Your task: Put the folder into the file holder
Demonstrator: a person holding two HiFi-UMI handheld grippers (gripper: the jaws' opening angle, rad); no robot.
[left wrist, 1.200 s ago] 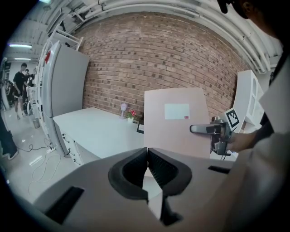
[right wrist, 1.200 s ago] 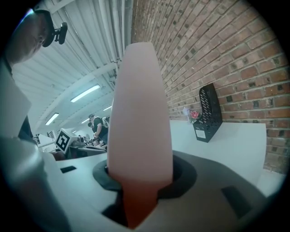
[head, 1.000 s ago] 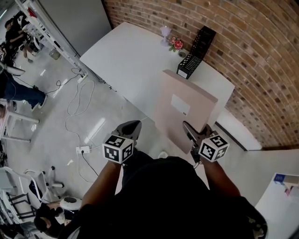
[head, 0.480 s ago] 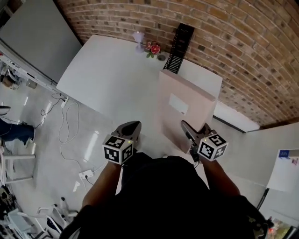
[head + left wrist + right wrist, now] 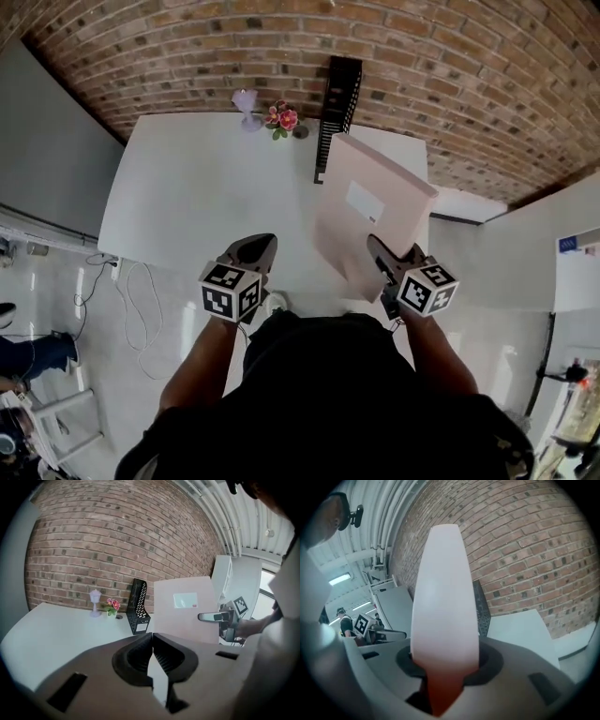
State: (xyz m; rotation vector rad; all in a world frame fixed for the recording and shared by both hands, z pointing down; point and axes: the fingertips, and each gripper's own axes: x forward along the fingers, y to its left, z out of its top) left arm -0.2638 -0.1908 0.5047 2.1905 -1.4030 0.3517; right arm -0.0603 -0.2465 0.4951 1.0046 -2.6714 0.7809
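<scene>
Seemingly stiff and light, the folder (image 5: 370,211) is pinched at its edge by the right tongs (image 5: 382,261); the left tongs (image 5: 253,251) are closed, empty.

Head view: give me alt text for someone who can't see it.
Seen from above, the right gripper holds a pale pink folder toward a white table, not yet in the black file holder by the brick wall. The left gripper is shut and empty.

R gripper (image 5: 382,258) clamps pink folder (image 5: 370,211) at near edge; folder tilted over white table (image 5: 206,187). Black file holder (image 5: 337,103) at folder's 12, by brick wall. Flowers (image 5: 281,117) at holder's 9. L gripper (image 5: 258,248) at R's 9, empty.
</scene>
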